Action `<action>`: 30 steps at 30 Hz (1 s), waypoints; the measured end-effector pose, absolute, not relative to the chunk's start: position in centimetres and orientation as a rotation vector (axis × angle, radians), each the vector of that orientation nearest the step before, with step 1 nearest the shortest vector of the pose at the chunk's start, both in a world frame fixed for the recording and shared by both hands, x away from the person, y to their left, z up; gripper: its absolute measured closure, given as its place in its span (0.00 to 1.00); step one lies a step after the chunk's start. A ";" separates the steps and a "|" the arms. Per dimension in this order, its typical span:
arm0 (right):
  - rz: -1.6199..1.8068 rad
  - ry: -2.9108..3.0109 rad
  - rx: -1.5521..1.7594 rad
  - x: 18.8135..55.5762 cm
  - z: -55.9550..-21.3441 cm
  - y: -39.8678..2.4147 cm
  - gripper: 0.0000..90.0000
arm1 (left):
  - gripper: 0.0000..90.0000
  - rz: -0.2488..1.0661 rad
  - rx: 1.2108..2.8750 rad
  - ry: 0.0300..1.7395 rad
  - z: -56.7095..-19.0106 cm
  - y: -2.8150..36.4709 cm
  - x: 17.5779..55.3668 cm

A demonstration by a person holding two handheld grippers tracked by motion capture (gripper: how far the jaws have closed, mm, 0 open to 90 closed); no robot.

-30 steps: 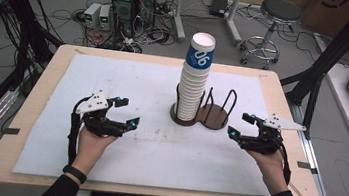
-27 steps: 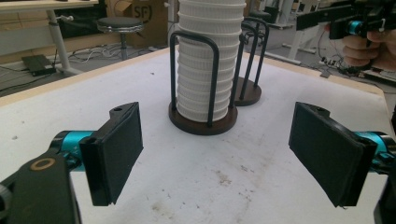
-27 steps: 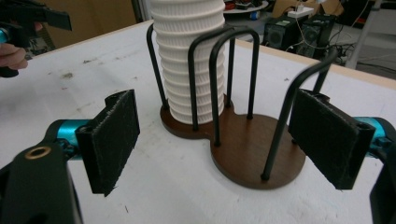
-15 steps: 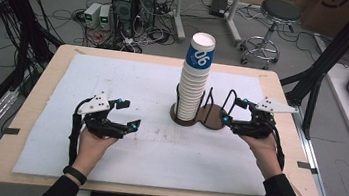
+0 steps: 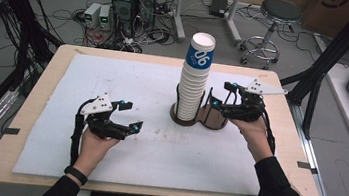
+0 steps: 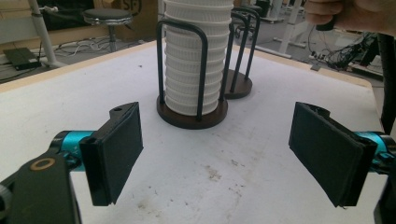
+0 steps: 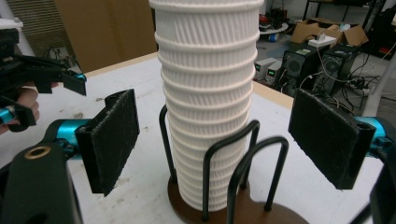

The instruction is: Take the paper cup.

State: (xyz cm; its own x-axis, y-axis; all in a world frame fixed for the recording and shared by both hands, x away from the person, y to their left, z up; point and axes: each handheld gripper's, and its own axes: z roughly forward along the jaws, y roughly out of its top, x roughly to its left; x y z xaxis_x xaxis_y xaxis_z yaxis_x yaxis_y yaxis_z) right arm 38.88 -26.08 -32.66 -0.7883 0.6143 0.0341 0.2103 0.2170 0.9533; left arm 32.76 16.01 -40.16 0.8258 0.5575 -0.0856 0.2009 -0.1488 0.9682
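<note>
Your right gripper (image 5: pixel 219 94) is nearer: upright cup stack (image 5: pixel 193 82) dead ahead, seemingly not yet between its released jaws. Left gripper (image 5: pixel 130 116) also released.

— What's different from a second ago?

— Your right gripper (image 5: pixel 219 96), the black two-jaw tool with the grey three-cornered plate, has left its spot near the table's right edge. You carried it toward the table's middle and lifted it a little.

— Where does that put it?

— Just beside the tall stack of ribbed white paper cups (image 5: pixel 194 83) in the dark wire holder (image 5: pixel 199 117), jaws apart facing the stack.
</note>
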 end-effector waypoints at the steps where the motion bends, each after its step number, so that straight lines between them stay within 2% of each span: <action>1: 1.597 2.147 0.758 39.1 -32.6 -25.8 0.18 | 0.19 0.344 1.723 0.591 -40.2 16.0 32.8; 30: 1.587 2.178 0.751 42.6 -31.3 -21.3 0.18 | 0.19 0.318 1.736 0.579 -40.4 15.8 32.7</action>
